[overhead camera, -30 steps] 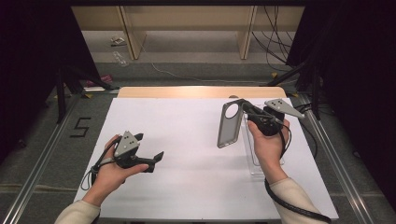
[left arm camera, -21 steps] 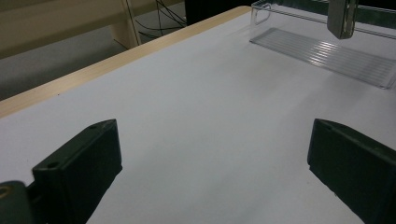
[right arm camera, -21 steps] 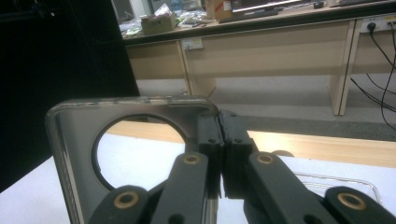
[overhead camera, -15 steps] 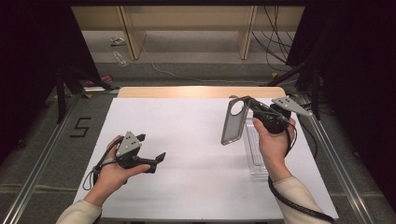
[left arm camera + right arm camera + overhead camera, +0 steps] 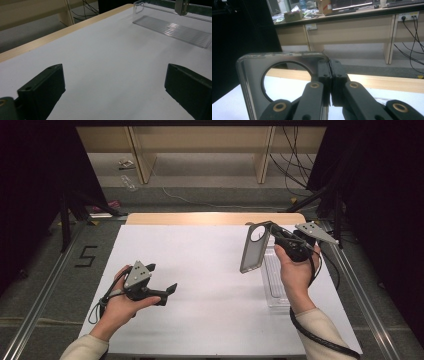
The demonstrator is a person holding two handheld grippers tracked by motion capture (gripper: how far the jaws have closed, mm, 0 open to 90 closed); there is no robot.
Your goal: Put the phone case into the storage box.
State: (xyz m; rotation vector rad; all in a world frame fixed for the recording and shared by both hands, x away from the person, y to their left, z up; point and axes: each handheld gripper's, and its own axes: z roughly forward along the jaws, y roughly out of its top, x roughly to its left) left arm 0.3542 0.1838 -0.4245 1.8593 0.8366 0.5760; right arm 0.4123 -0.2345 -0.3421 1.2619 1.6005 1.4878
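Note:
A grey phone case (image 5: pixel 251 251) with a round camera hole hangs tilted above the table at the right. My right gripper (image 5: pixel 272 234) is shut on its top edge near that hole. In the right gripper view the two jaws (image 5: pixel 331 72) pinch the case's rim (image 5: pixel 287 57). Just below and right of the case, a clear plastic tray (image 5: pixel 276 287) lies on the white table (image 5: pixel 210 265). At the table's left my left gripper (image 5: pixel 161 277) rests open in the hand, holding nothing. In its own view the left gripper (image 5: pixel 112 85) faces the tray (image 5: pixel 172 27), with the case's lower end (image 5: pixel 182 6) above it.
The table's wooden far edge (image 5: pixel 210 218) borders a grey floor with cables (image 5: pixel 295 170) and wooden shelf legs (image 5: pixel 142 160). A "5" mark (image 5: pixel 86 256) is on the floor at the left. Metal rails run along both table sides.
My right gripper has carried the phone case slightly to the right, closer over the tray. The left hand and its gripper have stayed in place.

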